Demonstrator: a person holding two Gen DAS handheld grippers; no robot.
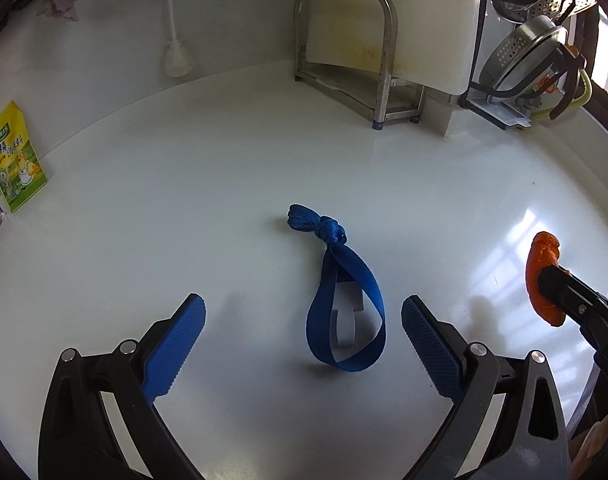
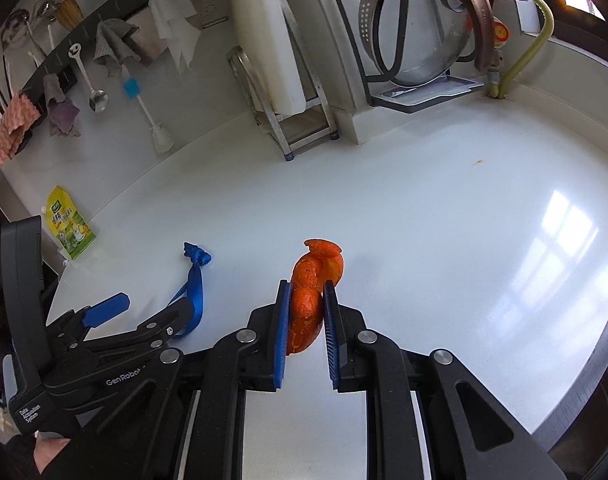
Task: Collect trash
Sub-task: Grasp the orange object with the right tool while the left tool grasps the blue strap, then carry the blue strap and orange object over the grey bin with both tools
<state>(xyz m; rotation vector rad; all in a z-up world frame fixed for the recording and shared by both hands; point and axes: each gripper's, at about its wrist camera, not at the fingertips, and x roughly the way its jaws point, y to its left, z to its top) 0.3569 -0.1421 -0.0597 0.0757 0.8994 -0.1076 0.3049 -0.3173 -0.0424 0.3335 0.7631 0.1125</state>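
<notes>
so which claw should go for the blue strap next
Left. The left claw is open with the strap lying on the counter between its fingers, while the right claw is already shut on the orange peel.

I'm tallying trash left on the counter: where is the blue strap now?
The blue strap lies on the white counter between the open left gripper's fingers, left of the orange peel.

My right hand-held gripper [image 2: 307, 294] hides the lower middle of the curled orange peel [image 2: 318, 270]. The small print on the far-left yellow-green printed pouch [image 1: 13, 160] is unreadable to me.
</notes>
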